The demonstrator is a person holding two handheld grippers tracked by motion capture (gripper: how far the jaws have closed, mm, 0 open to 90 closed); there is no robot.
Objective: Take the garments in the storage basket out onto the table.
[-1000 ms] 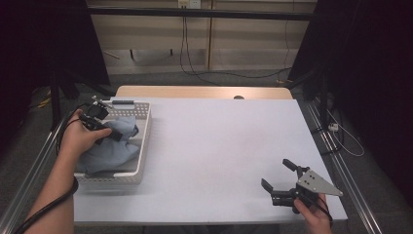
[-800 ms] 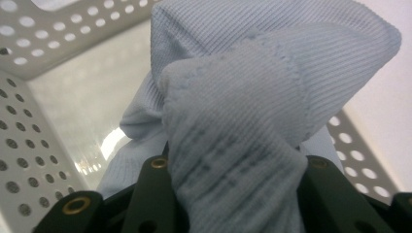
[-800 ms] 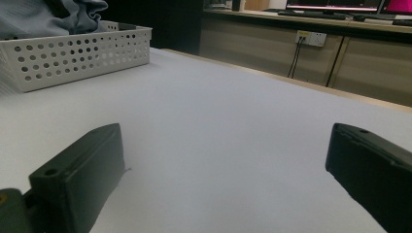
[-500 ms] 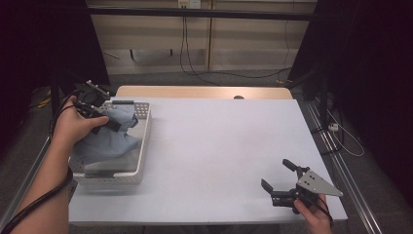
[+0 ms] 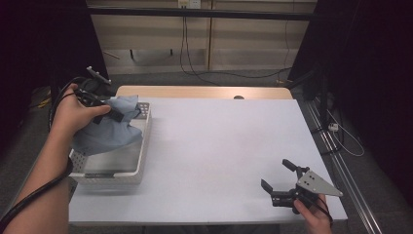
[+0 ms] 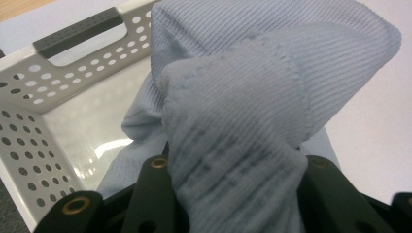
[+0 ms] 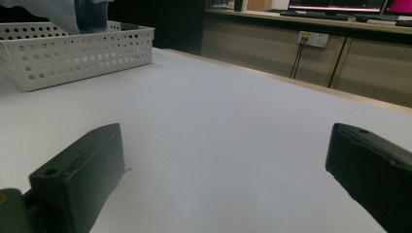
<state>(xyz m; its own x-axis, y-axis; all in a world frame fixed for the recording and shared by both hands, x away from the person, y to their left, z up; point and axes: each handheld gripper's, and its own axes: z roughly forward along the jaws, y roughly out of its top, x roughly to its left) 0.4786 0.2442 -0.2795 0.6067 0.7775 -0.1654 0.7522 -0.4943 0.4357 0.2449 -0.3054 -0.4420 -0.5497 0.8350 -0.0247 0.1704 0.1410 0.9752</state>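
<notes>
Cloth (image 5: 109, 127) now hoisted clear of basket (image 5: 139, 168) by clamped left hand-held gripper (image 5: 104, 111), ready for spreading on table (image 5: 219, 146); right hand-held gripper (image 5: 278, 181) idle, jaws agape.

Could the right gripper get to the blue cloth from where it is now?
Probably yes: the right gripper stands open, and bare table lies between it and the white basket. The blue cloth hangs over the basket, clamped in the left gripper, so reaching across is needed.

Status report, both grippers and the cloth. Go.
Left gripper shut on light blue ribbed cloth, above white perforated plastic basket. Right gripper open, low over pale table. Nothing between.
</notes>
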